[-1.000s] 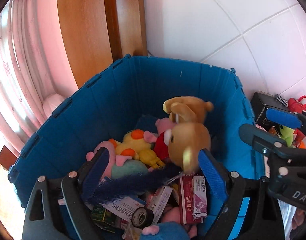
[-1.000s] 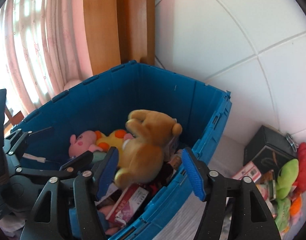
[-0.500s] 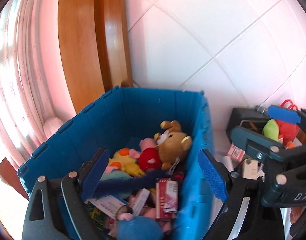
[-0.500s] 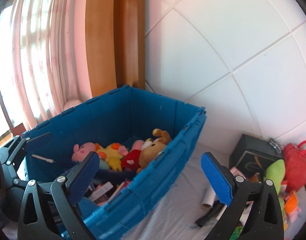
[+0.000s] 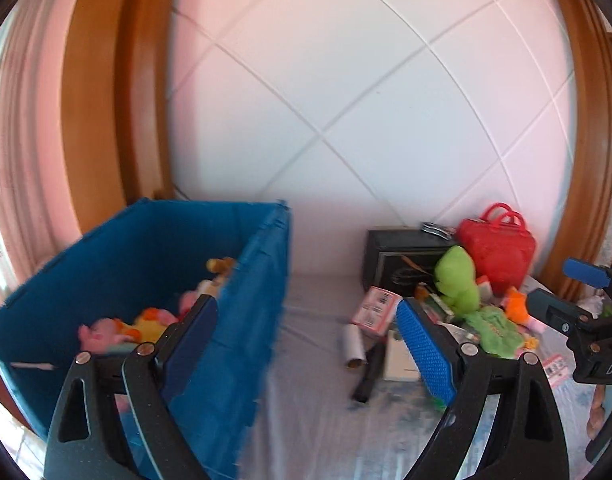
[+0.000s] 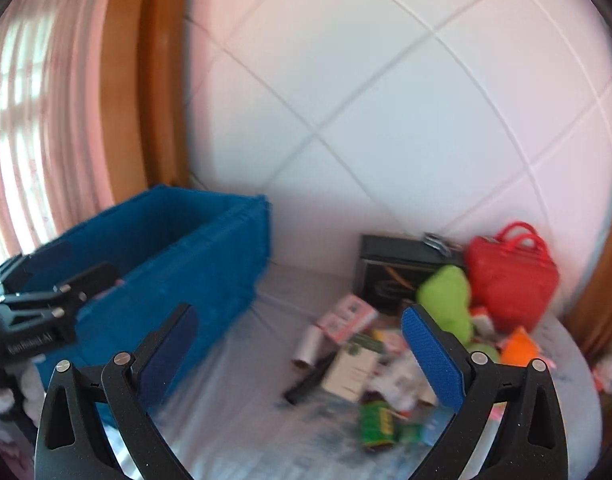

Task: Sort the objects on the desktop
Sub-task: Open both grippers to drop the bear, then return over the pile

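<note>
Clutter for sorting lies ahead of both grippers on the pale cloth-covered tabletop [image 6: 234, 432], and neither tool has hold of any of it. Both the right gripper [image 6: 298, 356] and the left gripper [image 5: 306, 344] stand spread wide with nothing between the blue pads.

Nearest the right gripper, just beyond its fingertips, sit a green carton [image 6: 375, 424], a white box [image 6: 351, 370], a black pen-like stick [image 6: 309, 378] and a cardboard tube [image 6: 307, 346] — all light and stiff by the look of them. I judge the boxes are best pinched across their narrow faces; the tube and stick may roll, so taking them across the middle seems safest.

Further ahead and to the right lie a pink box [image 6: 345, 318], a green plush toy [image 6: 445, 300] and an orange soft toy [image 6: 515, 346]. Plush squashes and will not slip, so a grip on the body should do.

At the back against the tiled wall [image 6: 385, 100] stand a black case [image 6: 389, 268] and a red handbag [image 6: 509, 276] — bulkier, probably best lifted by its handles.

Left of both grippers stands the blue crate [image 5: 250, 304], with soft toys [image 5: 122, 328] inside.
</note>
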`<state>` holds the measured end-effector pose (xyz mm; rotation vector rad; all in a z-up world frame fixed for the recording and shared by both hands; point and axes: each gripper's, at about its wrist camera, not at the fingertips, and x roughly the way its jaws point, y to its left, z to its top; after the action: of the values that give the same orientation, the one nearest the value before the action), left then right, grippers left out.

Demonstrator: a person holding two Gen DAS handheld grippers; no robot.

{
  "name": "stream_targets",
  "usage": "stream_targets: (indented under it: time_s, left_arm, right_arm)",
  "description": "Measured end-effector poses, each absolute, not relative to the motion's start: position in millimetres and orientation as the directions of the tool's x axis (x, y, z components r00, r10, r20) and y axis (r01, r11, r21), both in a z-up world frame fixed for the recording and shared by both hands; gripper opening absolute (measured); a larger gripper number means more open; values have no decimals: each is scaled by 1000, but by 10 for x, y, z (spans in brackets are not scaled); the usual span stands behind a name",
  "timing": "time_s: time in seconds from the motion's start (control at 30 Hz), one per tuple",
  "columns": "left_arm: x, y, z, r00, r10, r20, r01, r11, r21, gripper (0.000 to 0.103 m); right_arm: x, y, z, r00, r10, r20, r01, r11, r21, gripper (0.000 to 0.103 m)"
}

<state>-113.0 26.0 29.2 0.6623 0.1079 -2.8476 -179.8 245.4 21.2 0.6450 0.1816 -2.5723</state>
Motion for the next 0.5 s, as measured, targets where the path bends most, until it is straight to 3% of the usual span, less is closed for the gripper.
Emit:
stream_targets:
  time_s: [0.3,0.5]
  left_arm:
    - [-1528,1187,-370,-837,-61,-543,106,-993,-51,92]
    - [-1859,1538,-1003,-762,-36,-646,110,-991,-75,92]
  right_arm:
    - [-1953,4251,-481,-795,-194,-574,227,-974,15,103]
    - [-2037,5263,-1006,-745,-62,-664,64,-998,21,103]
